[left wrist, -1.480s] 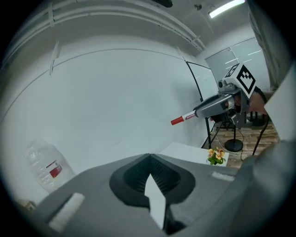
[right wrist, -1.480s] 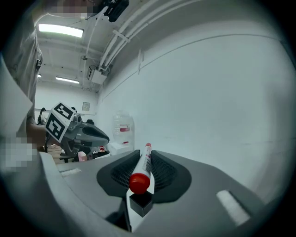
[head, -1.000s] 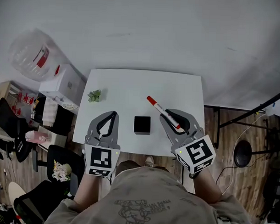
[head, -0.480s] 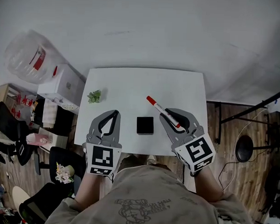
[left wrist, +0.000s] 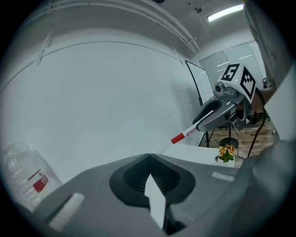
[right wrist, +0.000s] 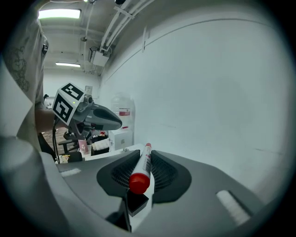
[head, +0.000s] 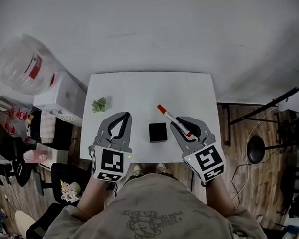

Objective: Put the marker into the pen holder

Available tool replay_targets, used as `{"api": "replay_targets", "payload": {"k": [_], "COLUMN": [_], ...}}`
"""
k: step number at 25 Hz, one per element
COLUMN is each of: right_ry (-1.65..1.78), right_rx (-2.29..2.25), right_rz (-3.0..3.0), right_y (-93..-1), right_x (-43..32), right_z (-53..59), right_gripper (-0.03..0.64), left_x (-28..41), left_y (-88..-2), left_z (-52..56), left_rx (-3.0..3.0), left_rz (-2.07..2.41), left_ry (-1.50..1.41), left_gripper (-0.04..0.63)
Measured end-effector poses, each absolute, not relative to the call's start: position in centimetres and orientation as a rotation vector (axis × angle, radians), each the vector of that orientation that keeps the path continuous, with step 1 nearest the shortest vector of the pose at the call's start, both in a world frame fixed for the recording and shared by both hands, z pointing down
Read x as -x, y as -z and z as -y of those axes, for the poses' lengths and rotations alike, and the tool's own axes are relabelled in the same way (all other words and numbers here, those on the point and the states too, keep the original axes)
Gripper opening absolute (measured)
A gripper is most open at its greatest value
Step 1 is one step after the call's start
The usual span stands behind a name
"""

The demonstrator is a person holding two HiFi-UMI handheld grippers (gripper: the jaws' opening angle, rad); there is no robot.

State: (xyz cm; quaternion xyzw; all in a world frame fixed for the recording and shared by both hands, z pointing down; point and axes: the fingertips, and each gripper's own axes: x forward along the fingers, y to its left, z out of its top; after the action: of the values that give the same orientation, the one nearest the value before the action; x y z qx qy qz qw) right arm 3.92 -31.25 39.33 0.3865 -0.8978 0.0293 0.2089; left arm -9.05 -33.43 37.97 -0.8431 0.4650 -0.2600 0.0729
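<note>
**Clerk:** Item one, nearest the body: left gripper (head: 122,118). Condition?

**Keeper:** Jaws brought together at the tips and holding nothing; its own view shows only the bare slot between the pads. It hangs over the near edge of the table (head: 141,84), just left of the pen holder. Probably parked there to keep out of the way, or to steady the holder if needed.

**Clerk:** Item two: right gripper (head: 181,125).

**Keeper:** Clamped on the marker (head: 174,121), which lies lengthwise along the jaws. One red end faces the gripper camera. The other red end sticks out past the jaw tips, pointing away and to the left. This hold likely keeps the barrel from rolling, but the marker sits closer to level than upright.

**Clerk:** Item three: pen holder (head: 158,132).

**Keeper:** Small, black and square, standing on the table between the two grippers near the front edge. The marker is beside it on the right and raised off the table, not over the opening. It has not gone in yet. I judge the right gripper must move left and tip the leading end downward.

**Clerk:** Farther items?

**Keeper:** A small green plant (head: 100,104) sits on the table's left side, well clear of the work. Off the table to the left are a white box (head: 60,94) and a large clear bottle (head: 21,63) with a red label. A plain wall lies beyond.
</note>
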Motion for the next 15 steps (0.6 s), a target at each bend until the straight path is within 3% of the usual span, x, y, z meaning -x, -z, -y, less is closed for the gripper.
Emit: {"api": "replay_targets", "payload": {"k": [15], "right_ry": [-0.233], "right_rx": [-0.758], "right_rz": [2.226], "right_y": [-48.7], "right_x": [-1.1], "right_z": [30.2], "right_gripper": [0.103], "left_x": [12.1], "left_y": [-40.2], "left_z": [33.4], "left_rx": [2.568], "left_rz": [-1.406], "left_ry": [0.812], "left_gripper": [0.001]}}
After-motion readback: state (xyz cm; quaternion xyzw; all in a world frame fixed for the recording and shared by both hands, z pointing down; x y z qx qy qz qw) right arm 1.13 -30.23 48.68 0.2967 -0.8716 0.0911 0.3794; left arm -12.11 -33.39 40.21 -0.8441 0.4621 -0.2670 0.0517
